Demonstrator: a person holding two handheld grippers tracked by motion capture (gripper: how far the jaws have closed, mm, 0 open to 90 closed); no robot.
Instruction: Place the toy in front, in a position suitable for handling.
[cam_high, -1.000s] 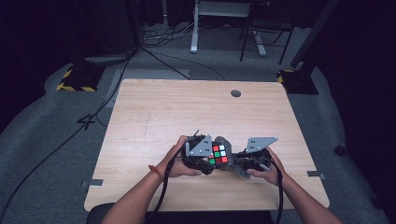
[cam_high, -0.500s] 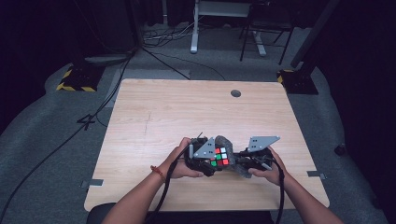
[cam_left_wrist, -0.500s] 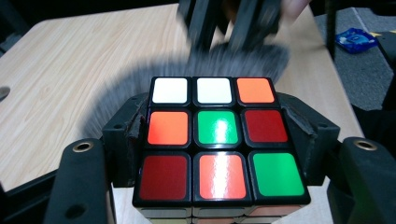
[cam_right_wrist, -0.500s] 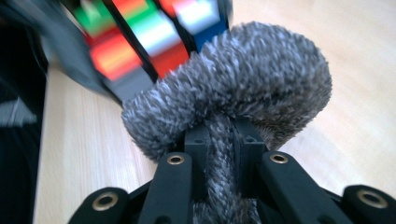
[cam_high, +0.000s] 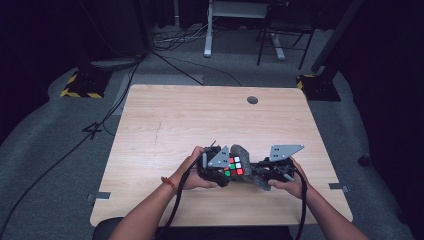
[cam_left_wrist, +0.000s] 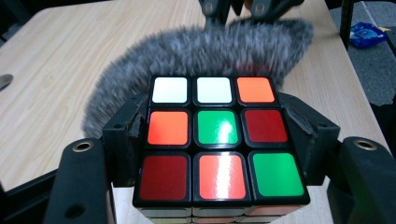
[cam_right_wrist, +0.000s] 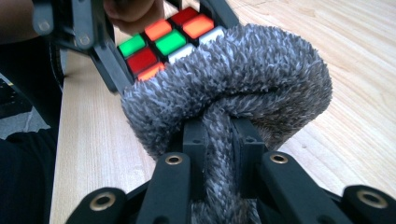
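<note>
- While the left tongs (cam_left_wrist: 219, 154) clamp the puzzle cube (cam_left_wrist: 219, 140) by two opposite side faces, the cube sits above the near middle of the bench (cam_high: 165, 120), just in front of the person's hands.
- Being hard plastic, the cube should feel stiff and fairly light; its glossy stickers look slippery, so the flat side faces are the sound place to grip, as now, not the corners.
- Its layers can turn, so a squeeze across one layer alone might twist it, I judge.
- The right tongs (cam_right_wrist: 219, 140) are pinched narrow on a bunched fold of the grey fluffy cloth (cam_right_wrist: 233, 79), which presses against the far side of the cube, seen from the left gripper view.
- Soft, limp and light, the cloth will sag and drag; gathering a thick fold, as here, gives the surest hold.
- Hidden: the cube's underside and the faces behind the cloth, so how much of it is wiped cannot be told.
- Blur smears the cloth's edge beyond the cube in the left gripper view.
- From the high view, both tongs and the cube crowd together under the grey plates, and the contact there is too small to make out.
</note>
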